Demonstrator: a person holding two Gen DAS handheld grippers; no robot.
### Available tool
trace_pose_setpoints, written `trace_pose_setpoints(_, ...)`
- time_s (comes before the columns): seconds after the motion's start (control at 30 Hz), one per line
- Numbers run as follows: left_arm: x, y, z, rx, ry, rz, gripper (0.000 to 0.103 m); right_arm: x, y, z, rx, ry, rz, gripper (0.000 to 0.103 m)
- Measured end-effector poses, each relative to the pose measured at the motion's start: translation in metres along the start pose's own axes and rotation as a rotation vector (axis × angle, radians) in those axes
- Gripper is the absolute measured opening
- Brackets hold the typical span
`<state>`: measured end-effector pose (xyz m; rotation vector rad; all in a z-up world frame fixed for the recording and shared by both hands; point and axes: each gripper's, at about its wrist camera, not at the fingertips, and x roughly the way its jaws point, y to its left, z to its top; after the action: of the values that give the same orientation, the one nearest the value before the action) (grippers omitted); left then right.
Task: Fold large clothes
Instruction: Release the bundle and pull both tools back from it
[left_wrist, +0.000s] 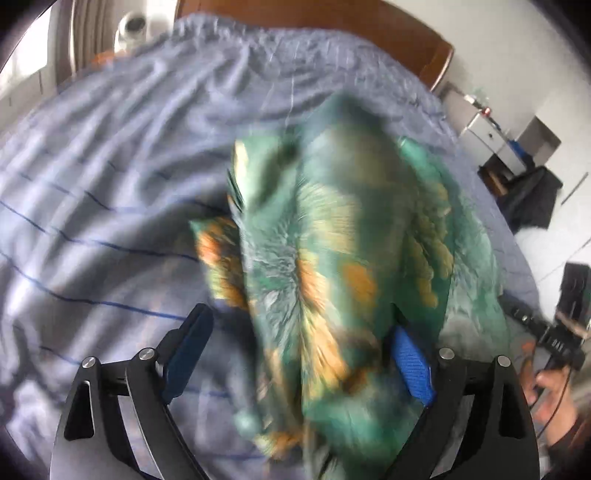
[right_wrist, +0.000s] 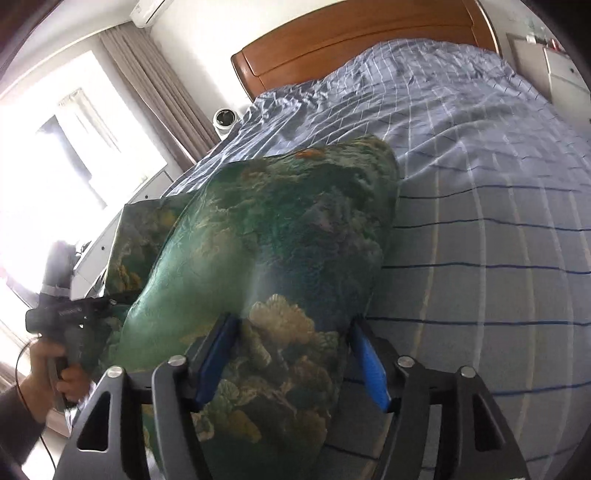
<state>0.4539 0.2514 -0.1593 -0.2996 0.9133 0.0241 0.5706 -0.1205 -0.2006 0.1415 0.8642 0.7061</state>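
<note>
Left wrist view shows your left tool (left_wrist: 301, 354) released around the green printed garment (left_wrist: 343, 236) bunched on the bed (left_wrist: 110, 184), and your right tool (right_wrist: 291, 356) likewise spread over it without pinching, so withdrawing carelessly could snag cloth and undo the fold.

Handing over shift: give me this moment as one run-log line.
phase: fold | green garment on bed | left gripper: open, cloth between | right gripper: open, cloth between
</note>
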Motion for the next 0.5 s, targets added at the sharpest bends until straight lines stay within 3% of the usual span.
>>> trace_pose_setpoints(0.07,-0.030,-0.009,-0.007,0.055,-0.076,0.073,0.094,-0.023,0.008,-0.006,-0.043,-0.017,-0.078,0.080)
trace_pose_setpoints(0.13,-0.060,-0.024,-0.021,0.109,-0.148,0.158,0.101,-0.047,0.018,-0.013,-0.113,-0.044,-0.159,0.080)
trace_pose_setpoints(0.23,-0.102,-0.050,-0.050,0.179,-0.252,0.277,0.102,-0.086,0.049,-0.030,-0.230,-0.103,-0.253,0.080)
trace_pose_setpoints(0.4,-0.143,-0.092,-0.101,0.218,-0.298,0.335,0.102,-0.149,0.092,-0.061,-0.291,-0.202,-0.357,0.081)
trace_pose_setpoints(0.5,-0.163,-0.118,-0.124,0.212,-0.360,0.416,0.102,-0.185,0.117,-0.087,-0.290,-0.258,-0.429,0.082)
